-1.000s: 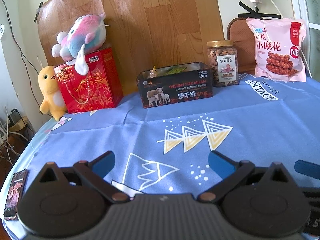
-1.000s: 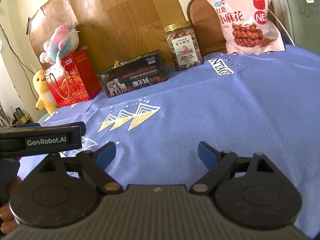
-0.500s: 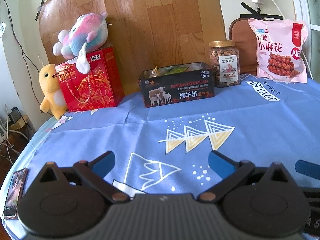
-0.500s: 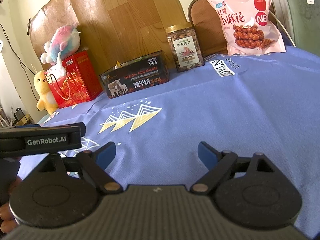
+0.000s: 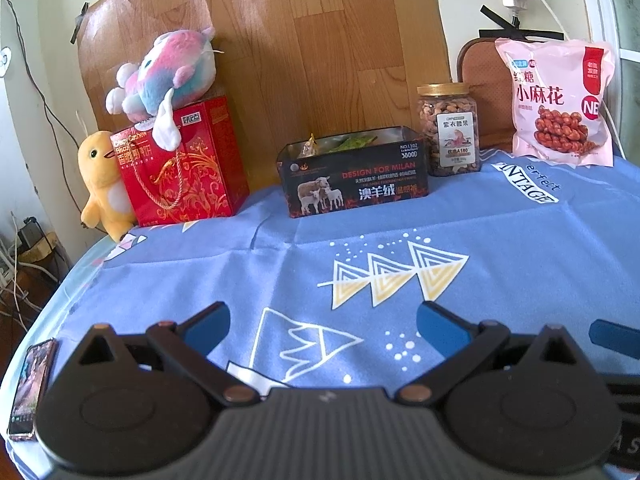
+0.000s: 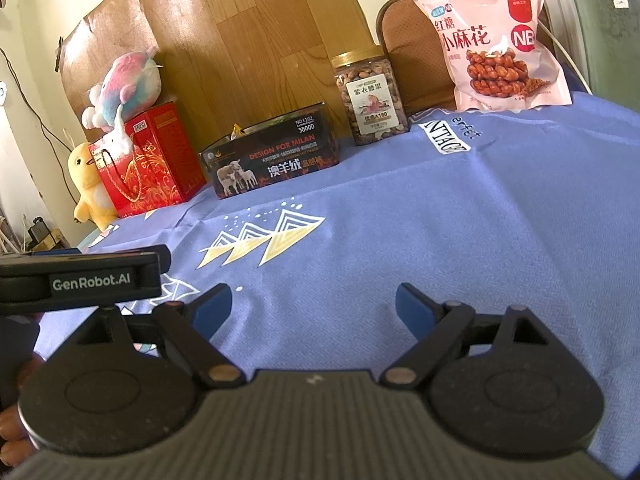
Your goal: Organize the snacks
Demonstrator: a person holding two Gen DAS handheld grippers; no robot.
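both views have tilted down a touch over the last second, so the row at the back sits lower; nothing on the cloth has shifted. blue tablecloth (image 5: 500, 248) lies bare from the grippers to that row: red gift box (image 5: 180, 168), black tin (image 5: 352, 178) holding small packets, nut jar (image 5: 448, 130), pink snack bag (image 5: 556, 104) against a chair. phone (image 5: 30, 384) rests at the left table edge. left gripper (image 5: 323, 326) and right gripper (image 6: 313, 306) hover side by side, jaws spread wide, holding nothing.
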